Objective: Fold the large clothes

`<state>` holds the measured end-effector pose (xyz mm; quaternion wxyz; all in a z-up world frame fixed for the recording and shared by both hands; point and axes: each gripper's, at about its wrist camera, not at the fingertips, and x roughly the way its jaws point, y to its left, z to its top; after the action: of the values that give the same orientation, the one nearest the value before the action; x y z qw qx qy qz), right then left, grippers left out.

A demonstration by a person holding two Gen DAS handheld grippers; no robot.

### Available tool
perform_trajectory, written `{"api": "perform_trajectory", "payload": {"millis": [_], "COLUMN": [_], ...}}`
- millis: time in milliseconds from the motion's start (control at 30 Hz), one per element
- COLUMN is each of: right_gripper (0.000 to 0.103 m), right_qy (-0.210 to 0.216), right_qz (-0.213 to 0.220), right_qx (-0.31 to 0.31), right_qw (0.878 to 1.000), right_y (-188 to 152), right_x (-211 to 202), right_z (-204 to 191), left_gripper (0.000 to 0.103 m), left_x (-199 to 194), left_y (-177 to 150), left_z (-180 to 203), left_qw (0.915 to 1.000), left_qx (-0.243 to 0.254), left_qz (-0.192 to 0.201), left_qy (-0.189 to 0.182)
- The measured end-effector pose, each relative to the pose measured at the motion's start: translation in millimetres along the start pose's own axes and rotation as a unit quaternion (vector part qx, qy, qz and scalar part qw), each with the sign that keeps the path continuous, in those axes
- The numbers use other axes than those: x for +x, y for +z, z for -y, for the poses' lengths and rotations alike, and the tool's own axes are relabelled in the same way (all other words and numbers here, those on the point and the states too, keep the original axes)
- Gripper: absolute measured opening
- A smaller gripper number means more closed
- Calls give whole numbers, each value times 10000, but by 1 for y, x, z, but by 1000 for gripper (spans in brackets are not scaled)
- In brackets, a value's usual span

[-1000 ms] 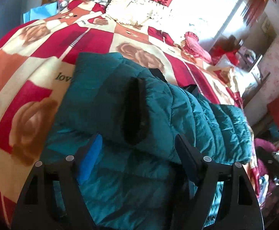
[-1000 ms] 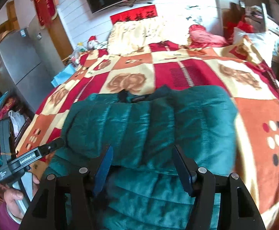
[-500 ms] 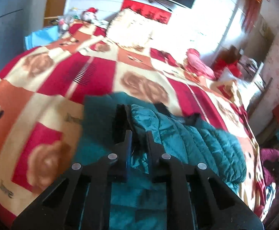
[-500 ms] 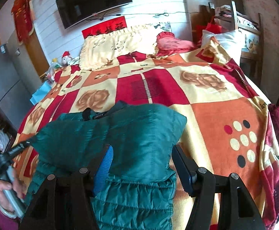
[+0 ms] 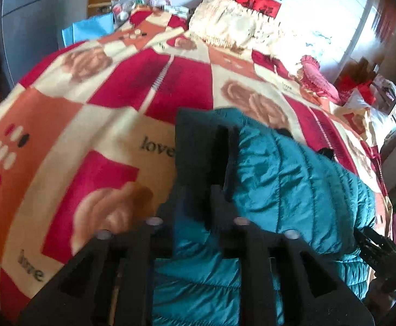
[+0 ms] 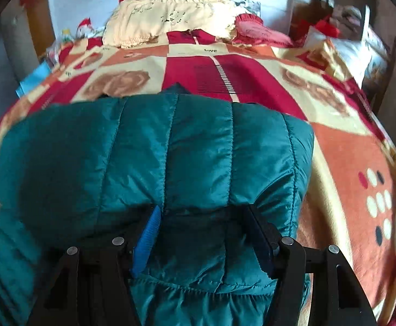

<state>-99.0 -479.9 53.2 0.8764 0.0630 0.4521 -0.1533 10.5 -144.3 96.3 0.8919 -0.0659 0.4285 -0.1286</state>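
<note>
left wrist view, left side: red, orange & cream checked blanket (image 5: 94,125) w/ rose prints and "love" lettering, spread over the whole bed. far end: cream frilled pillow (image 5: 233,24) by the white wall, pink cushion (image 5: 317,78) to its right.

centre of that view: left gripper (image 5: 198,193) low over the near-left part of the teal quilted jacket (image 5: 293,184), pointing steeply down. jaws only part open, have just been opening after a full pinch. a dark fold at the jacket's left edge sits betw. the 2 fingers (image 5: 219,198) – blurred, can't tell if the pads still press on it or stand just clear. jacket lies on the blanket, folded, upper layer doubled over a lower one, running off to the right toward the bed edge.

right wrist view: same jacket (image 6: 154,157) fills the middle, quilted seams running away from the camera, collar at the far side, blanket (image 6: 347,163) bare to its right. right gripper (image 6: 206,233) down at the near edge of the folded top layer – jaws fairly wide, blue pad on the left finger (image 6: 146,241), black pad on the right. thick hem of the top layer sits betw. them and looks clamped from both sides. lower layer of the jacket shows beneath the fingers.
</note>
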Motion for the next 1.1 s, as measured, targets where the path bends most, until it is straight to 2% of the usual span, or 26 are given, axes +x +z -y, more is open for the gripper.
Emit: {"api": "perform_trajectory", "payload": {"millis": [33,67,100,167,300,467,733,933,1100], "right_gripper": [62,61,61,61,61,61,61,61,61], "right_qy": [-41,-38,-35,-1,67,153,197,187,109], "right_qz": [-27,-54,-52,95,252,393,366,379,292], "right_qx": [-46,-60,-58,-8,33,25,111,230,241], "right_qw": [10000,10000,10000,10000,9997,9991,9991,9988,9992], "right_y": [1,1,2,5,10,13,21,35,43], "right_x": [-2,-4,-8,-22,-41,-51,-36,-19,2], "right_z": [-1,0,1,5,6,-2,-18,-28,-38], "left_gripper": [49,64,69,69,69,69,69,69,69], "left_x": [-10,-19,-26,-34,-30,-15,13,37,58], "left_y": [1,2,2,4,-1,-8,-13,-10,-13], "left_z": [1,3,6,17,42,67,83,81,82], "left_qw": [9998,9990,9980,9960,9950,9933,9922,9934,9918], "left_qx": [6,18,56,251,566,886,1104,1062,1216], "left_qz": [188,418,602,835,770,710,573,399,240], "left_qy": [-69,-144,-180,-185,-280,-193,-10,157,310]}}
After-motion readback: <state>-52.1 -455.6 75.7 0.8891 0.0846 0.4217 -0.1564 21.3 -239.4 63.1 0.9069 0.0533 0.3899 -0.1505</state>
